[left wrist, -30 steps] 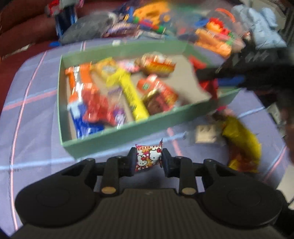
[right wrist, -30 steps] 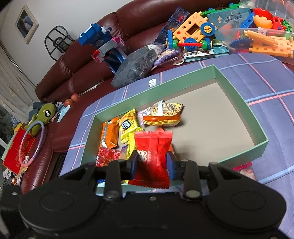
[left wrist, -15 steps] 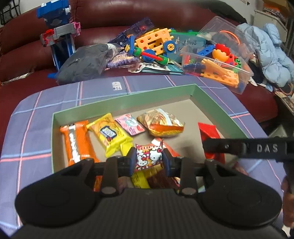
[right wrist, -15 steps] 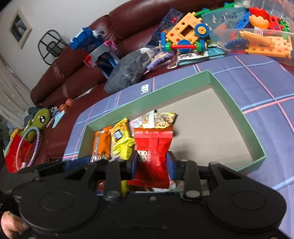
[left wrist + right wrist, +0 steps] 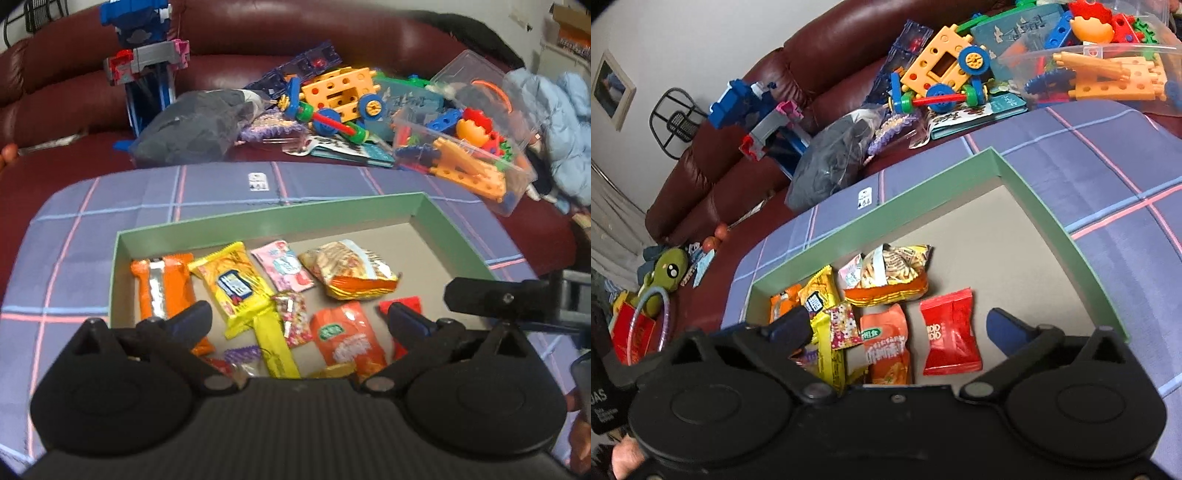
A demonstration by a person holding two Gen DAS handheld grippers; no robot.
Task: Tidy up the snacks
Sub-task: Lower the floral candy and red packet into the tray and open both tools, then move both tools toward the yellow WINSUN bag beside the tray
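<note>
A green-walled box [image 5: 266, 218] [image 5: 1052, 221] on a purple plaid cloth holds several snack packets. My left gripper [image 5: 297, 325] is open and empty above the box's near side; the small Hello Kitty packet [image 5: 291, 317] [image 5: 844, 325] lies in the box below it. My right gripper [image 5: 897, 328] is open and empty over the box; the red packet [image 5: 949, 341] [image 5: 402, 306] lies flat on the box floor between its fingers. Orange [image 5: 162, 288], yellow [image 5: 236, 284], pink [image 5: 282, 264] and striped [image 5: 347, 267] packets lie further in.
A dark red sofa [image 5: 258, 40] behind the cloth carries toy blocks, a black bag [image 5: 199, 125] and a clear bin of toys [image 5: 465, 147]. The right gripper's body [image 5: 509, 295] crosses the left wrist view at right. The box's right half floor [image 5: 997, 251] is bare.
Both grippers opened and let go of their packets. The Hello Kitty packet and the red packet now lie in the box. Both grippers moved forward over the box.
</note>
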